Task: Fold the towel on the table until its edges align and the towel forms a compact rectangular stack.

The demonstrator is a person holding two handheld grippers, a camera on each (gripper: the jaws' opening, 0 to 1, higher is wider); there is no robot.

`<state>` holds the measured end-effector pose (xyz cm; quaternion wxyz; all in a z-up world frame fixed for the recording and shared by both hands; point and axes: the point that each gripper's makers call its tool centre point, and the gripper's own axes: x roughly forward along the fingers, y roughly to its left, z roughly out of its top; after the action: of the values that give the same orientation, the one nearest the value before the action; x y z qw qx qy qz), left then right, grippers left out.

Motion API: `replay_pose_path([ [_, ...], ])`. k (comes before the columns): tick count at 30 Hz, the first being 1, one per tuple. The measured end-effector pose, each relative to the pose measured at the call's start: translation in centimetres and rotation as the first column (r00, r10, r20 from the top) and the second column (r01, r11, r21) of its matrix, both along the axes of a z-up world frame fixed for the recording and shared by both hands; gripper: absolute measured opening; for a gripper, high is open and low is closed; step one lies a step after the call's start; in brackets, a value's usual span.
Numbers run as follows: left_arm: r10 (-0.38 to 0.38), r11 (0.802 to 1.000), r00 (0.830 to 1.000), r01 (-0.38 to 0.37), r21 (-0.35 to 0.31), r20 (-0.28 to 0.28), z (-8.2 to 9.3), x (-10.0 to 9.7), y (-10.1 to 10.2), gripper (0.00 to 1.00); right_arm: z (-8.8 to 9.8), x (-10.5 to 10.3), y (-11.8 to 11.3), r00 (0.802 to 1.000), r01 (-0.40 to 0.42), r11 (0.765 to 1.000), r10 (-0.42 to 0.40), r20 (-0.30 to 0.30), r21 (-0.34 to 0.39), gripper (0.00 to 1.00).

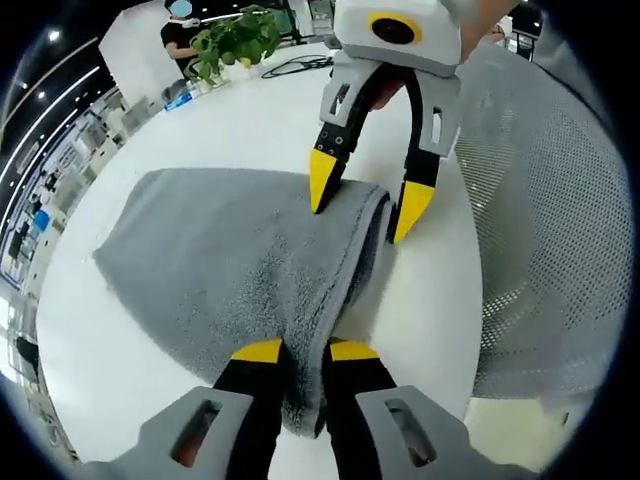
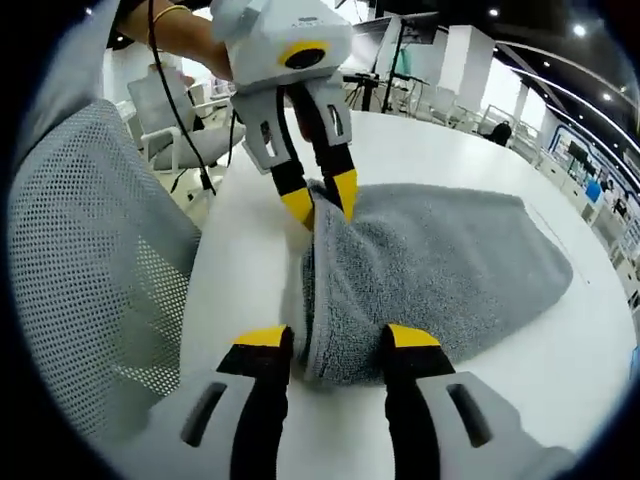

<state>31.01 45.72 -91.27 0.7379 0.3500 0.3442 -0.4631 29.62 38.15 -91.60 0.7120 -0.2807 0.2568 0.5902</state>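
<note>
Left gripper view: grey towel (image 1: 230,265) lay folded on white table (image 1: 420,310), left gripper (image 1: 304,352) pinched narrowly on its near folded edge, right gripper (image 1: 365,205) spread wide astride the far end; right gripper view: right gripper (image 2: 338,340) straddled the towel's (image 2: 440,260) fold unclamped, left gripper (image 2: 320,198) closed on the far corner, mesh chair (image 2: 90,250) at left.

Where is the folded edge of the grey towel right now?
In the left gripper view the towel lies on the white table, its folded edge on the side nearest the mesh chair, with the left gripper and right gripper at its two ends.

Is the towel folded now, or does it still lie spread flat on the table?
Folded. The towel lies doubled on the table, its layered edge showing between both grippers.
</note>
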Motion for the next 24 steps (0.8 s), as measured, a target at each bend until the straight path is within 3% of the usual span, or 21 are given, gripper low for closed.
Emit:
replay_pose_path([
  [11,0.000,1.000,1.000,0.000,0.009,0.001,0.1,0.1,0.0,0.11,0.2,1.2,0.0,0.999,0.010,1.000,-0.010,0.035,-0.006,0.17],
  [24,0.044,0.999,0.999,-0.044,-0.008,-0.002,0.0,0.1,0.1,0.10,0.1,1.5,-0.2,0.999,0.049,0.999,-0.049,-0.008,0.001,0.14],
])
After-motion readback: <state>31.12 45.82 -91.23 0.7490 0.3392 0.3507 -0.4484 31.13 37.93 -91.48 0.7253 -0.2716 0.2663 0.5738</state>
